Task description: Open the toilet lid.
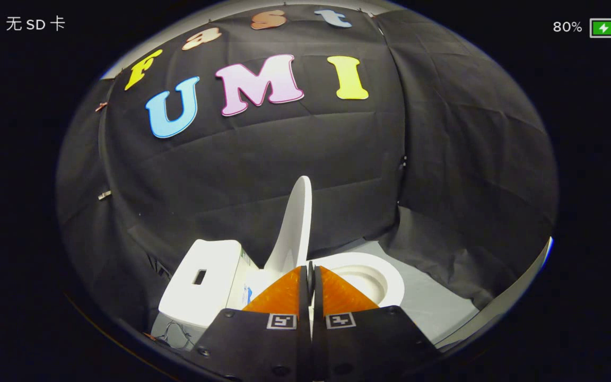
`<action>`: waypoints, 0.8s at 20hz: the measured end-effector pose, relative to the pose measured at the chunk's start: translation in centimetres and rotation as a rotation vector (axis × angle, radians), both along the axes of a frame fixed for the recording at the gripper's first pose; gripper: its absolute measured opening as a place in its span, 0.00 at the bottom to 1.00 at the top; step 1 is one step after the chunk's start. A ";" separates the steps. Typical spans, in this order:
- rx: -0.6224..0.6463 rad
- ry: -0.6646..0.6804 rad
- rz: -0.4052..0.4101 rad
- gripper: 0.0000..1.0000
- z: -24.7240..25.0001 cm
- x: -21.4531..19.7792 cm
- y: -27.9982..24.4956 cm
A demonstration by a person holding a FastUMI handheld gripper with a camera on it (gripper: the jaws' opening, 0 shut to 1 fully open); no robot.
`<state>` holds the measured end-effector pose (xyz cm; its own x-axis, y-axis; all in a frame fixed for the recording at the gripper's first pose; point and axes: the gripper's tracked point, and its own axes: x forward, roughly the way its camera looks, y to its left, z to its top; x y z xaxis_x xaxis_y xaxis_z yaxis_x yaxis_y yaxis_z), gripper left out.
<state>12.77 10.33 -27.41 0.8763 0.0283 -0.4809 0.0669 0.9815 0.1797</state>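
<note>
Toilet lid [296, 223] raised upright just beyond the tips of the gripper [310, 276], whose fingers are clenched together on nothing, with the open bowl [377, 273] ahead on one side and the tank [204, 278] on the other.

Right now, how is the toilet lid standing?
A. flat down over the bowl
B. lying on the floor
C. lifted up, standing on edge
C: the toilet lid stands raised beyond the closed gripper, leaving the seat ring and bowl uncovered beside it.
</note>
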 end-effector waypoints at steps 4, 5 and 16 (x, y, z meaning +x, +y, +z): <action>-0.040 -0.027 0.034 0.06 1.3 -0.2 3.3; -0.052 -0.037 0.044 0.07 1.5 -0.2 4.1; -0.214 -0.146 0.117 0.08 2.9 -0.9 13.2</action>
<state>11.82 23.54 -24.49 0.9334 0.0449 -0.3561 -0.0606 0.9976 -0.0332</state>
